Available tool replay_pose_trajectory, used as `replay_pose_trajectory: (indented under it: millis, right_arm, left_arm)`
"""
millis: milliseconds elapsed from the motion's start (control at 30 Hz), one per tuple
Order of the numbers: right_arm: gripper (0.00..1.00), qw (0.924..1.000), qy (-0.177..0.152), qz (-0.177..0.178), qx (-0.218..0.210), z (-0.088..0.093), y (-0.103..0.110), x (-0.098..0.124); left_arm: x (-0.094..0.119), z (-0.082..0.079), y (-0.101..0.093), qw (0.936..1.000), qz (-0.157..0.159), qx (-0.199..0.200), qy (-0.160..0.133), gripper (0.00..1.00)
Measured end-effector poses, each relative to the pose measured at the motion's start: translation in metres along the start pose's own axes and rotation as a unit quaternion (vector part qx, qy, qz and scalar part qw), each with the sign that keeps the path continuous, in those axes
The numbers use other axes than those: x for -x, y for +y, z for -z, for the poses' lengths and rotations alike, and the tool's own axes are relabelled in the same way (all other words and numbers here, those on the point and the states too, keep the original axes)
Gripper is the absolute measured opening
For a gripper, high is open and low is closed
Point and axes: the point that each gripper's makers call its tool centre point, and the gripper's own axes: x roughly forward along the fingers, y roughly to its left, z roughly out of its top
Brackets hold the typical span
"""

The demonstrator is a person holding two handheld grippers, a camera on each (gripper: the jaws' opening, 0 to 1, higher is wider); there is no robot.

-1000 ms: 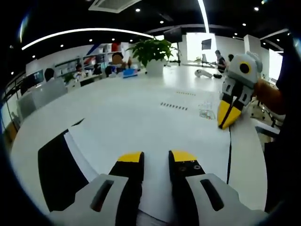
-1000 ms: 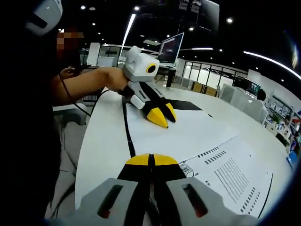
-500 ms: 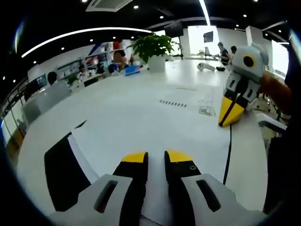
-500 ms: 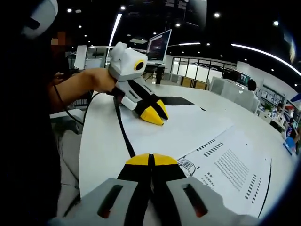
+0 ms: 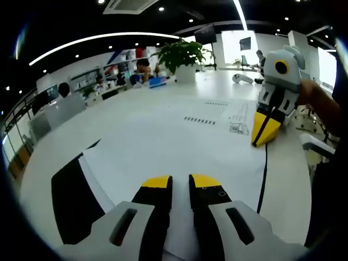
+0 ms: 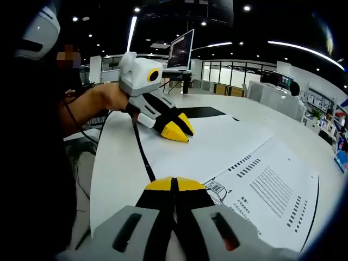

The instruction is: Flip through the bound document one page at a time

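Between the earlier frames and now the left gripper's jaws have drawn nearer together, and in the right gripper view the printed sheet shows more of its text, though much of that comes from the camera swinging. The bound document [image 6: 217, 149] lies open and flat on the white table [image 6: 111, 168], its black cover [image 5: 68, 198] showing under the white pages at the far side from the printed page [image 6: 269, 193]. The left gripper [image 5: 179, 184] rests low over the blank page [image 5: 163, 147], its jaws standing only a narrow gap apart; whether they have paper between them I cannot tell. The right gripper [image 6: 174, 185] sits at the near edge of the document, beside the small printed code at the corner of the text page, its jaws pressed together; the tips seem to touch the sheet, but a pinch on it is not clear. A black cable [image 6: 140, 149] runs across the table just beside the document's edge. By my reading the step in hand is securing one sheet at its edge. The next move calls for lifting a single page only, carrying it across the binding, with the other gripper holding the stack flat.
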Motion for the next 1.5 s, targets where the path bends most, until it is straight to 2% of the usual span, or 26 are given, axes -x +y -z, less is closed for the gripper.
replay_pose_trajectory:
  millis: [133, 300, 500, 567, 600, 667, 700, 800, 867, 933, 1033, 1133, 1200, 1367, 1500]
  right_arm:
    - [0.02, 0.9996, -0.003, 0.002, -0.030, 0.000, -0.002, 0.001]
    - [0.02, 0.9989, 0.007, 0.014, -0.045, -0.001, -0.002, 0.000]
    - [0.03, 0.9984, 0.020, 0.021, -0.048, -0.001, -0.002, 0.000]
    - [0.04, 0.9981, 0.017, 0.021, -0.055, -0.001, -0.002, 0.000]
    - [0.06, 0.9977, 0.012, 0.017, -0.064, -0.002, 0.000, 0.000]
    - [0.11, 0.9974, 0.005, 0.007, -0.071, -0.003, 0.003, 0.001]
    - [0.14, 0.9971, 0.001, 0.001, -0.076, -0.004, 0.005, 0.001]
    - [0.21, 0.9955, -0.023, -0.012, -0.091, -0.014, 0.011, 0.004]
    - [0.23, 0.9928, -0.038, -0.014, -0.113, -0.019, 0.012, 0.007]
    - [0.25, 0.9907, -0.051, 0.002, -0.126, -0.021, 0.006, 0.012]
    - [0.28, 0.9870, -0.070, 0.023, -0.143, -0.024, 0.000, 0.021]
    - [0.29, 0.9792, -0.096, 0.029, -0.176, -0.029, -0.001, 0.033]
    - [0.32, 0.9711, -0.117, 0.030, -0.206, -0.032, -0.001, 0.045]
    - [0.33, 0.9533, -0.173, 0.056, -0.241, -0.037, -0.009, 0.079]
    - [0.33, 0.9359, -0.198, 0.084, -0.279, -0.025, -0.019, 0.107]
  left_arm:
    - [-0.001, -0.001, 0.000, 1.0000, 0.000, -0.002, -0.001, 0.14]
    - [-0.001, -0.001, 0.003, 0.9999, 0.003, 0.013, -0.010, 0.16]
    - [0.001, 0.001, 0.020, 0.9987, -0.030, 0.038, -0.013, 0.34]
    - [0.006, -0.001, 0.021, 0.9994, -0.031, 0.011, -0.006, 0.32]
    - [0.008, -0.003, 0.020, 0.9995, -0.031, -0.004, -0.008, 0.30]
    - [0.014, -0.010, 0.017, 0.9993, -0.031, -0.005, -0.021, 0.30]
    - [0.017, -0.019, 0.013, 0.9988, -0.022, 0.009, -0.043, 0.30]
    - [0.028, -0.029, 0.005, 0.9963, -0.002, 0.045, -0.074, 0.30]
    - [0.036, -0.031, 0.001, 0.9956, -0.001, 0.049, -0.079, 0.30]
    - [0.043, -0.029, -0.007, 0.9966, -0.004, 0.044, -0.069, 0.32]
    - [0.056, -0.032, -0.018, 0.9959, 0.002, 0.049, -0.076, 0.37]
    - [0.064, -0.031, -0.025, 0.9941, 0.010, 0.061, -0.089, 0.38]
    - [0.069, -0.026, -0.026, 0.9940, 0.010, 0.069, -0.084, 0.38]
    - [0.086, -0.019, -0.026, 0.9940, -0.006, 0.078, -0.077, 0.39]
    - [0.101, -0.025, -0.031, 0.9922, -0.010, 0.080, -0.095, 0.40]
